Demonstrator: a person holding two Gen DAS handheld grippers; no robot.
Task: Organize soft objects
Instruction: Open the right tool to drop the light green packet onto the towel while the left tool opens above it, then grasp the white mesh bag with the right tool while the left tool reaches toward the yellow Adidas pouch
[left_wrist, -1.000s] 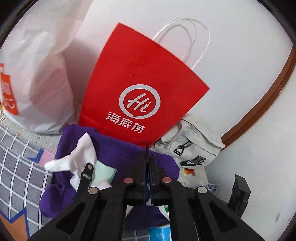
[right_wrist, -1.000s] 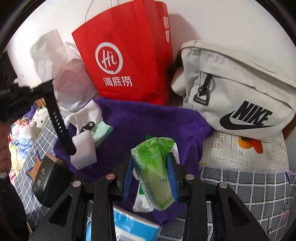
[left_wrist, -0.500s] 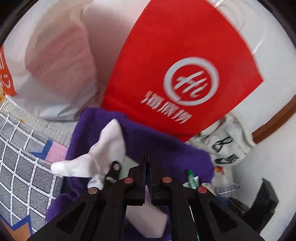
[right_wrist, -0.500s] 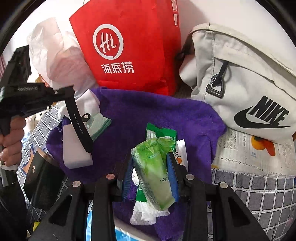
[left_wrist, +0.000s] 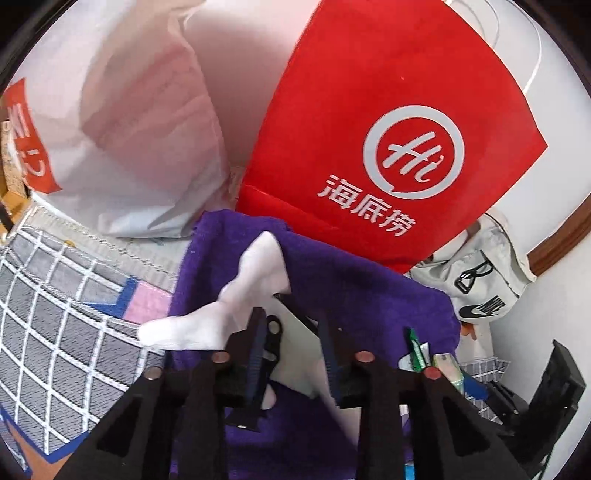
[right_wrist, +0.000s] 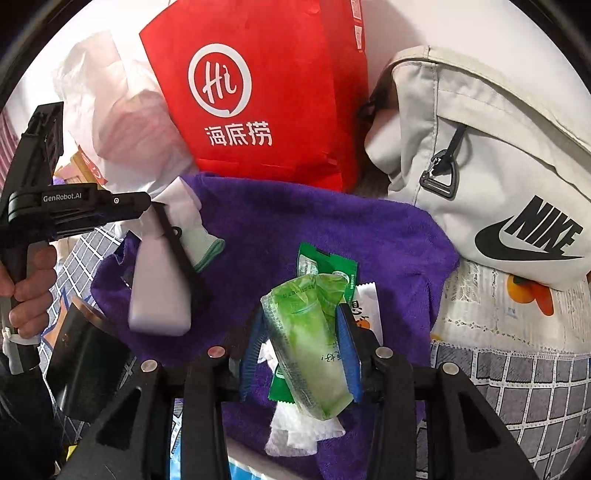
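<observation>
The green packet (right_wrist: 310, 343) lies at the six o'clock edge of the purple towel (right_wrist: 295, 229), between the jaws of the right gripper (right_wrist: 300, 314). These jaws have just been opening, so the packet is judged released rather than pinched. At nine o'clock the white cloth (right_wrist: 159, 295) is straddled by the left gripper (left_wrist: 291, 325). Its jaws have also just been opening, and nothing is clamped. Placing is judged done, and a firm closing on the cloth is called for next.
</observation>
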